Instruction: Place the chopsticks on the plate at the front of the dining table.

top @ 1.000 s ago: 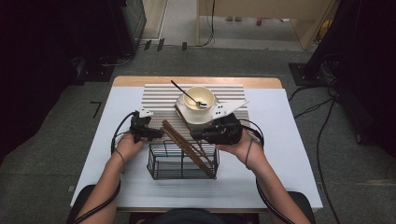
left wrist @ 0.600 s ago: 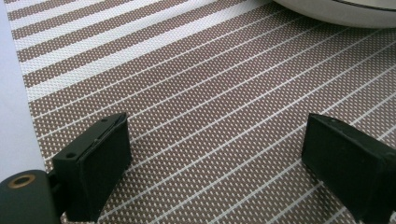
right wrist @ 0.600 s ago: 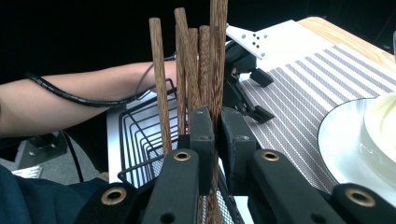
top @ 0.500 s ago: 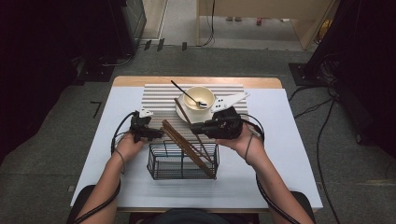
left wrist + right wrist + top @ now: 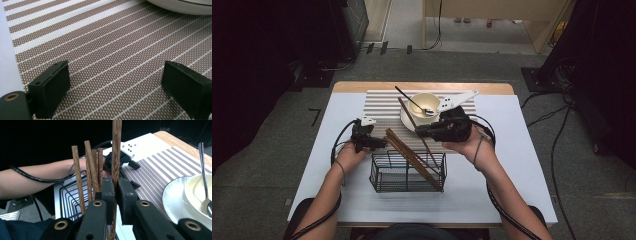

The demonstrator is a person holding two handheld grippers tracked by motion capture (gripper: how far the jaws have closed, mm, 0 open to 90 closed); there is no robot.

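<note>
right gripper (image 5: 115, 192) pinches one chopstick (image 5: 116, 152), lifted above the mat (image 5: 382, 107), tip over the basket (image 5: 408, 172). four chopsticks (image 5: 90, 170) already lean in the basket. left gripper (image 5: 115, 85) spread, empty, over the mat. left to do: drop this last one in.

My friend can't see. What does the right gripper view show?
The right gripper is shut on one wooden chopstick that stands upright. Behind it, more chopsticks lean in a black wire basket, and a spoon rests in a white bowl.
</note>
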